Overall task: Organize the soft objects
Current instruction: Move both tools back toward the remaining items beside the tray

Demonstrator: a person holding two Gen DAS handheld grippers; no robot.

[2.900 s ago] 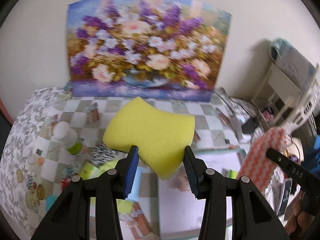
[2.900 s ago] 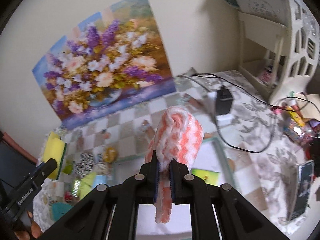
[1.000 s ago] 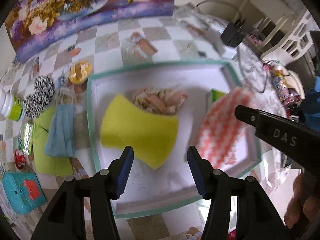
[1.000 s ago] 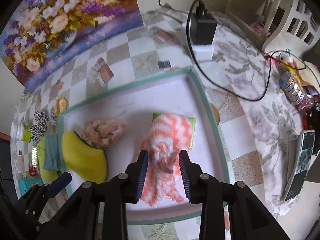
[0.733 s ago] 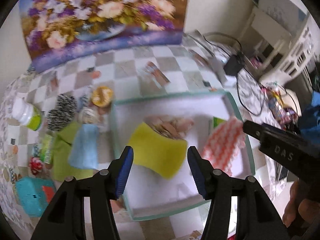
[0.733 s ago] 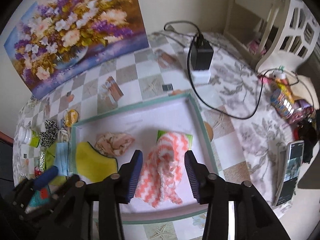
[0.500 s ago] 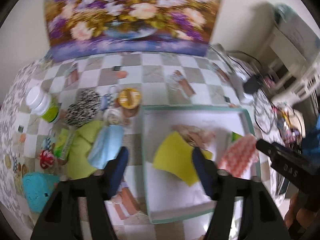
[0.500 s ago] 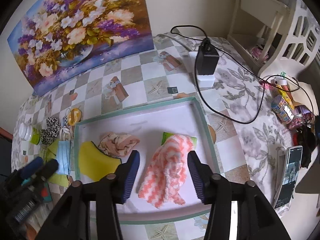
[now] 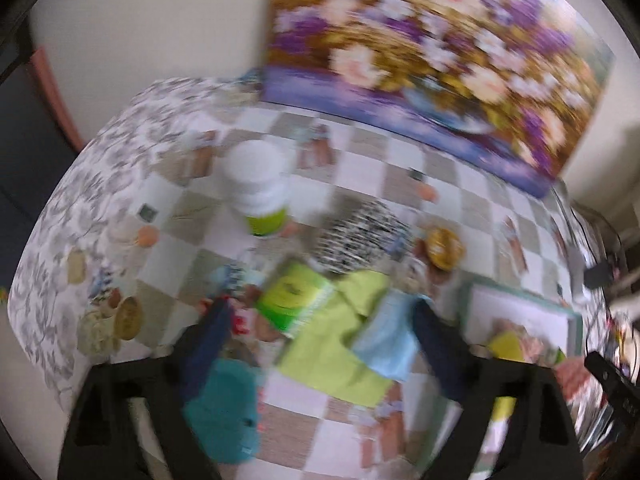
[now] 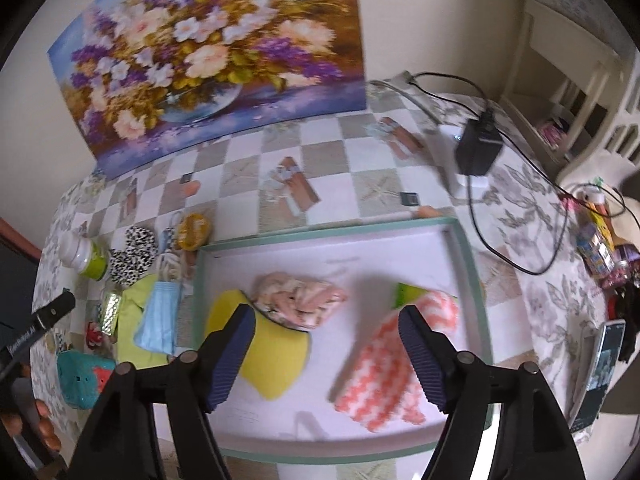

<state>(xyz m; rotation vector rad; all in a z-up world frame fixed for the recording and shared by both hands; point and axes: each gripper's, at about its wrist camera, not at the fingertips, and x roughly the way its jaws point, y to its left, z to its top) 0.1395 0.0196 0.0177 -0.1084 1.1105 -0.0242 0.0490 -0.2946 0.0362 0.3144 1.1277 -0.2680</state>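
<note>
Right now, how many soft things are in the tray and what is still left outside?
Done: the yellow sponge, the peach cloth and the orange zigzag cloth lie in the tray. In hand: nothing; both the left tongs and right tongs are open and empty. Left: the blue face mask and the green cloth beside the tray.

No lettering can be read; print on the left claw (image 10: pixel 38 330) is blurred.

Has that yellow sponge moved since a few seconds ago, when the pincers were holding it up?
Yes. The yellow sponge now lies inside the tray, by its left wall, released; both grippers are open.
</note>
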